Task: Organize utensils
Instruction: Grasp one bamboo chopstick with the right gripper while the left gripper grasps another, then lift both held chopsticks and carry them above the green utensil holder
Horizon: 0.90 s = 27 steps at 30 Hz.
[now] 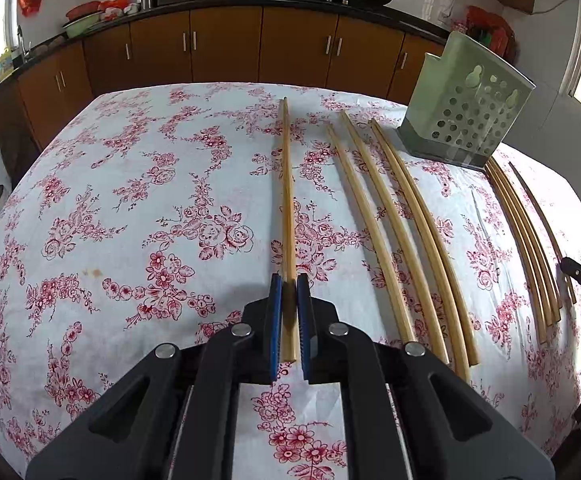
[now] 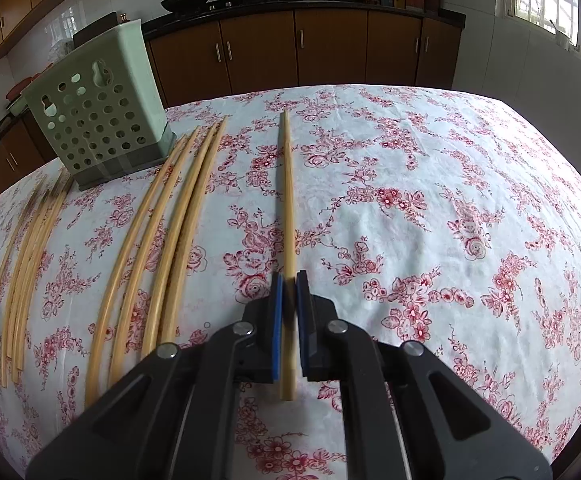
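Left wrist view: left claw (image 1: 289, 280) pinches a pale bamboo chopstick (image 1: 287, 184) near its thick end; right claw (image 2: 289, 278) likewise pinches one (image 2: 288, 200). Light, stiff, probably slippery.

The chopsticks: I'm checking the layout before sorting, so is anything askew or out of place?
Nothing stands out. Loose chopsticks lie roughly parallel on the floral tablecloth, the green holder stands upright, and each gripper clamps one chopstick.

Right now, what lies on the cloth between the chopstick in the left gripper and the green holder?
In the left wrist view, three loose chopsticks lie between the held chopstick and the holder.
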Each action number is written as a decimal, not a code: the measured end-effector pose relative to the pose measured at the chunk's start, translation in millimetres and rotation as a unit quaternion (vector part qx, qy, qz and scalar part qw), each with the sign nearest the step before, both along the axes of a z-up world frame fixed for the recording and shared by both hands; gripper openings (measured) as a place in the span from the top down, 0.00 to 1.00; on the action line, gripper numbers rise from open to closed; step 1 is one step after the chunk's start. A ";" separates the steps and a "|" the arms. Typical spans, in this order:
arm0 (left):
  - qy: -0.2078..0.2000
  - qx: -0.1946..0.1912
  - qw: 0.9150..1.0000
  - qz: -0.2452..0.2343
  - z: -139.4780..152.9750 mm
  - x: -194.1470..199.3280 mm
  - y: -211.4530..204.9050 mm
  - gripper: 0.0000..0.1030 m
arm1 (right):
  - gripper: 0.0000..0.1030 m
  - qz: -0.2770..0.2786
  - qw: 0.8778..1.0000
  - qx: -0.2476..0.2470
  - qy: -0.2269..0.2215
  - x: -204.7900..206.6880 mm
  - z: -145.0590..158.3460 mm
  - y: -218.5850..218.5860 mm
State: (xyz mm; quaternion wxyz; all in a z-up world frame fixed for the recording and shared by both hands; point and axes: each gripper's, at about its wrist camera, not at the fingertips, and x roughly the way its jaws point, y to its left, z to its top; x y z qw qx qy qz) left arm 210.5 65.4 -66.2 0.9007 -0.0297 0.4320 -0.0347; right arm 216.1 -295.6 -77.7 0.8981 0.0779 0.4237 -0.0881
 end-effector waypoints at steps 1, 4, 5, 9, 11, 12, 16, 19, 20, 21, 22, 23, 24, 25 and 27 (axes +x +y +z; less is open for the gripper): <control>0.000 0.001 1.000 0.000 0.1 -1.7 -0.5 0.92 | 0.92 0.001 1.000 -0.003 0.001 -0.4 0.1 0.7; 0.000 0.006 1.000 -0.004 0.1 -6.3 -2.4 0.92 | 0.92 0.003 1.000 -0.007 0.001 -3.6 -0.6 2.7; 0.000 0.009 1.000 -0.005 0.2 -7.8 -3.2 0.92 | 0.92 0.003 1.000 -0.007 0.001 -4.9 -0.7 3.6; 0.000 0.022 1.000 -0.008 0.9 -11.7 -5.8 0.92 | 0.92 0.005 1.000 -0.004 -0.001 -6.5 -0.1 2.6; 0.001 0.026 1.000 -0.010 1.2 -12.4 -6.2 0.93 | 0.93 0.004 1.000 0.002 -0.008 -10.4 3.5 0.4; 0.002 0.029 1.000 -0.010 1.9 -12.8 -6.1 0.93 | 0.93 0.002 1.000 0.003 -0.016 -14.0 8.1 -1.6; -0.018 0.023 1.000 -0.009 17.7 -19.7 -0.4 0.93 | 0.93 -0.004 0.998 0.003 -0.064 -29.5 36.7 -10.4; -0.050 0.010 0.999 -0.003 40.3 -24.3 5.4 0.93 | 0.93 -0.008 0.995 0.001 -0.098 -38.7 59.7 -16.8; -0.061 0.006 0.998 -0.001 48.2 -26.0 7.0 0.93 | 0.93 -0.009 0.994 0.001 -0.109 -40.6 67.0 -18.7; -0.074 0.002 0.997 0.001 56.7 -27.8 8.6 0.93 | 0.93 -0.010 0.993 0.001 -0.121 -42.5 74.9 -20.1; -0.088 -0.004 0.996 0.004 66.4 -29.6 10.4 0.93 | 0.93 -0.012 0.991 0.001 -0.133 -44.5 81.6 -21.3; -0.101 -0.010 0.995 0.007 75.6 -31.1 12.1 0.93 | 0.93 -0.013 0.990 0.002 -0.144 -46.6 87.9 -22.7; -0.111 -0.015 0.994 0.009 83.0 -32.3 13.2 0.93 | 0.93 -0.014 0.988 0.003 -0.154 -48.1 93.7 -23.8; -0.125 -0.019 0.992 0.011 91.8 -33.9 14.5 0.93 | 0.93 -0.015 0.986 0.004 -0.165 -49.6 100.7 -24.4; -0.149 -0.024 0.988 0.014 107.2 -35.6 14.8 0.93 | 0.93 -0.018 0.983 0.005 -0.184 -51.9 111.9 -26.2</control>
